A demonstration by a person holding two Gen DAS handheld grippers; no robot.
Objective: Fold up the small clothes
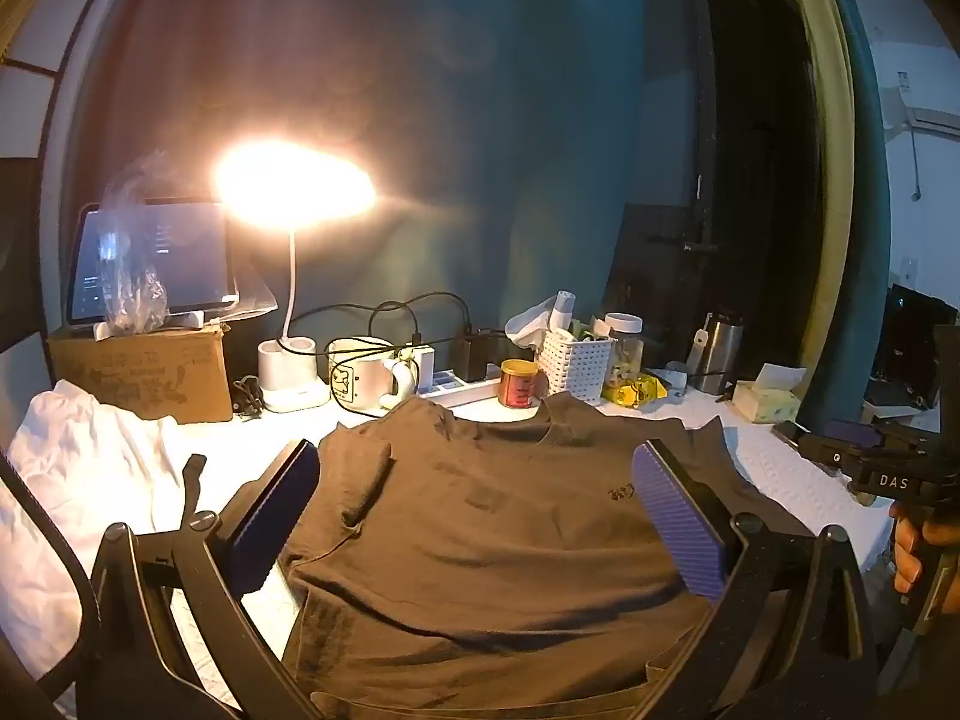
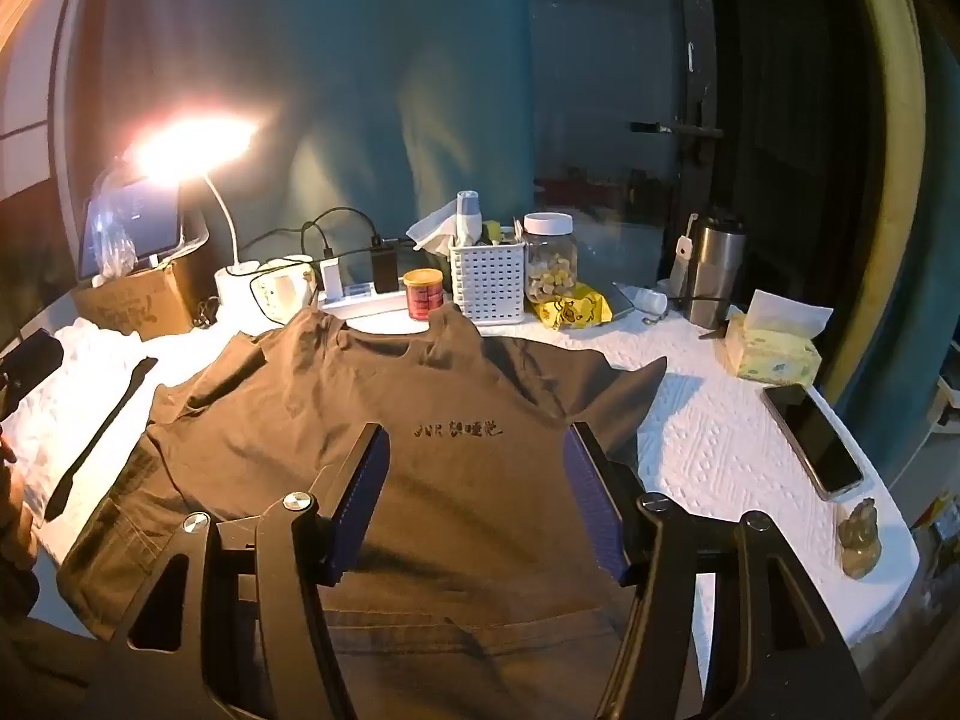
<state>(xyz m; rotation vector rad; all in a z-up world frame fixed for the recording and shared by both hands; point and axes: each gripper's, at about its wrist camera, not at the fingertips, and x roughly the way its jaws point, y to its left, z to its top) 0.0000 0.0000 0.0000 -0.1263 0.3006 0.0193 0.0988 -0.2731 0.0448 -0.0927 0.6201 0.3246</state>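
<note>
A brown T-shirt (image 2: 420, 450) lies flat on the white table cover (image 2: 720, 438), front side up. Its neck points to the far side and its bottom edge is near, so its long way runs from near to far. One sleeve sticks out left and one right. Past the neck stand a red can (image 2: 423, 294) and a white basket (image 2: 487, 288). A phone (image 2: 816, 438) lies to the right. The left gripper (image 1: 480, 516) and right gripper (image 2: 477, 492) hang over the shirt, jaws wide apart, holding nothing.
</note>
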